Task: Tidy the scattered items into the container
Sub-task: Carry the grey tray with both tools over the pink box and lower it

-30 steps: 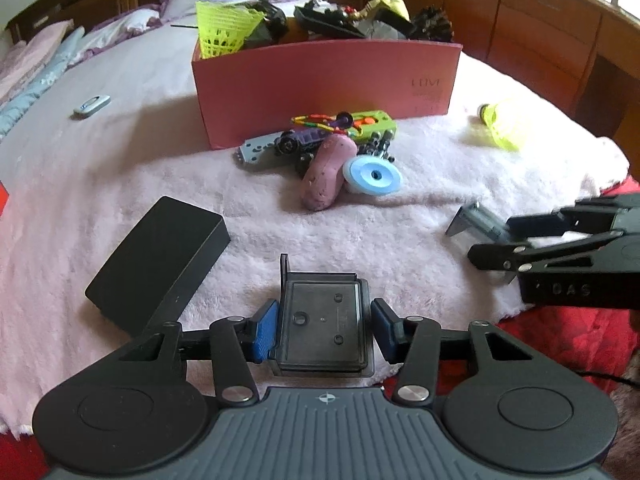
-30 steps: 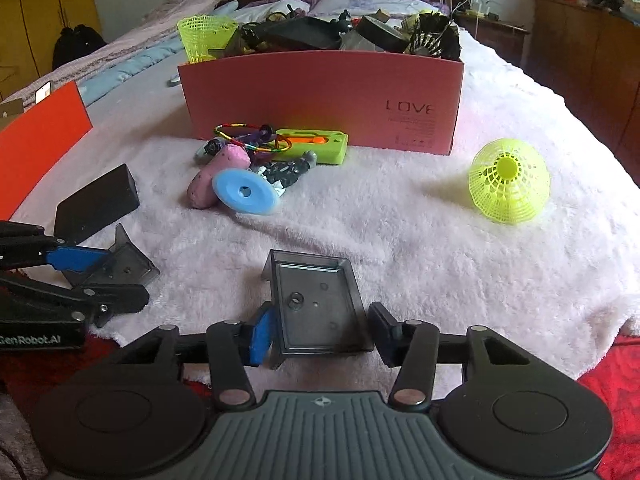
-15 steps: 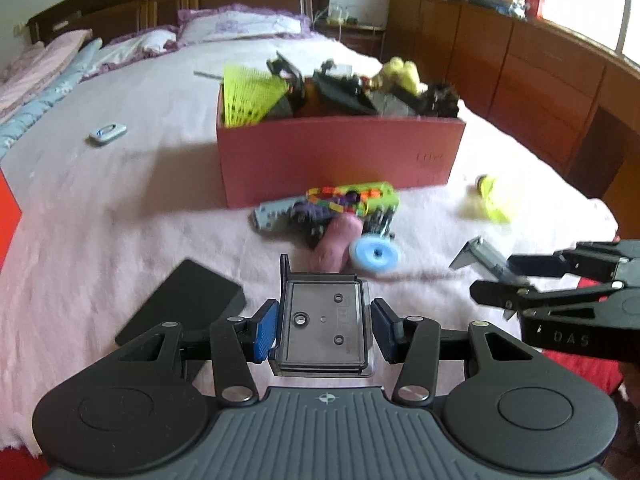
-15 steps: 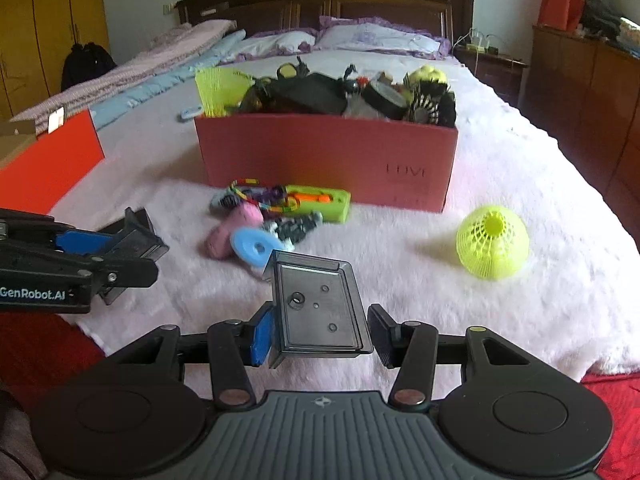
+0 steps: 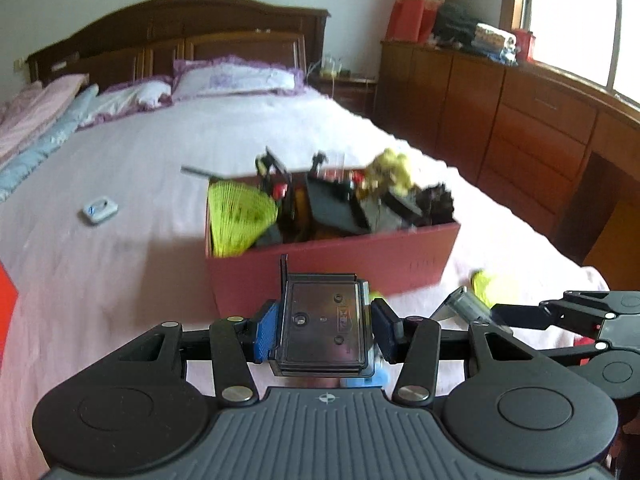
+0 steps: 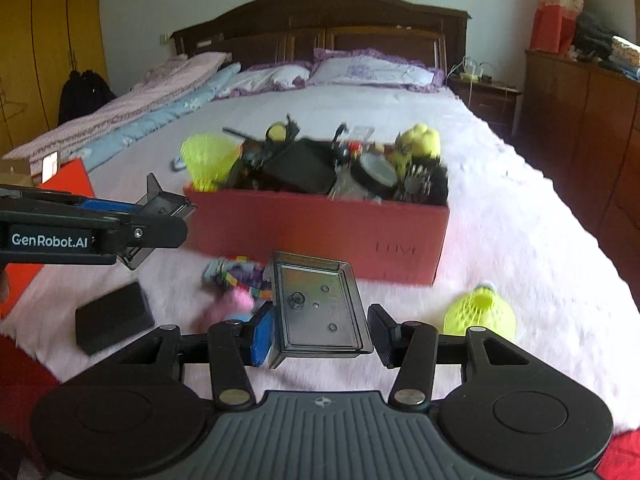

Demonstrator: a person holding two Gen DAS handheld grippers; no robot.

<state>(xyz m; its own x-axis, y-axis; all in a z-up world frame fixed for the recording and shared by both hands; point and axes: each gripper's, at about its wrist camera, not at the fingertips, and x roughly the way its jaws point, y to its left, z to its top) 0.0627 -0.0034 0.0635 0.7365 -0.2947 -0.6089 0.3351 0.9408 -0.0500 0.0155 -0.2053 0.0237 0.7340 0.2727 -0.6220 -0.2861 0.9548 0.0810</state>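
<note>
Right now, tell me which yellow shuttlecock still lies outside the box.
The shuttlecock on the blanket, right of the red box. The other shuttlecock sticks up from the box's left corner.

I note that the left tool [image 5: 323,330] is matt black plastic with bright metal rivets and blue ribbed pads, and it holds a smoky, glossy clear-plastic tray [image 5: 323,322]; the right tool [image 6: 321,330] has the same finish and holds a like tray [image 6: 318,308]. The red box [image 6: 316,232] looks like smooth matt cardboard, and it stands on a fluffy white blanket [image 6: 540,240]. I record a glossy dark wooden headboard [image 6: 320,20], a yellow plastic mesh shuttlecock [image 6: 480,316] and a matt black block [image 6: 114,322].
</note>
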